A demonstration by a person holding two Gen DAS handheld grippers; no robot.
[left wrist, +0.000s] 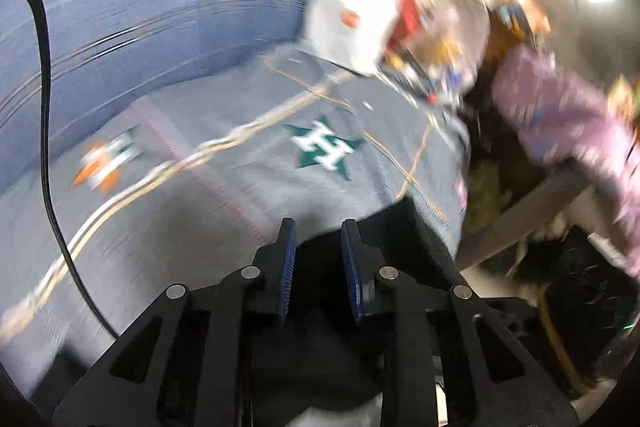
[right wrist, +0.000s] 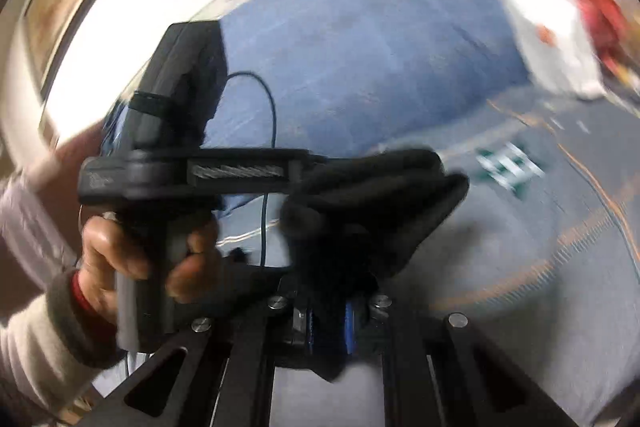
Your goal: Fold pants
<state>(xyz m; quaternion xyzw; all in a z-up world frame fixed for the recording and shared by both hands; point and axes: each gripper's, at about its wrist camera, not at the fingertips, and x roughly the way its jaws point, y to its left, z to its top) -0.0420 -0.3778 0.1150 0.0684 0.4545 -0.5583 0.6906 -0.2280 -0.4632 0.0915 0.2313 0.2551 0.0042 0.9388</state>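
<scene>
You have each hand-held gripper, left [left wrist: 318, 233] and right [right wrist: 328, 319], clamped on the black pants [right wrist: 372, 187]; uneven lifting could drag fabric free.

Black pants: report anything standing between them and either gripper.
Nothing visible does. The left gripper and right gripper each clamp the black fabric pants directly, bunched above the grey logo-printed blanket.

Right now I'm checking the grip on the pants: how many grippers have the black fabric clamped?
2. The left gripper pinches the black pants at the cloth's near edge; the right gripper clamps a bunched fold beside it. Motion blur hides finer detail.
</scene>
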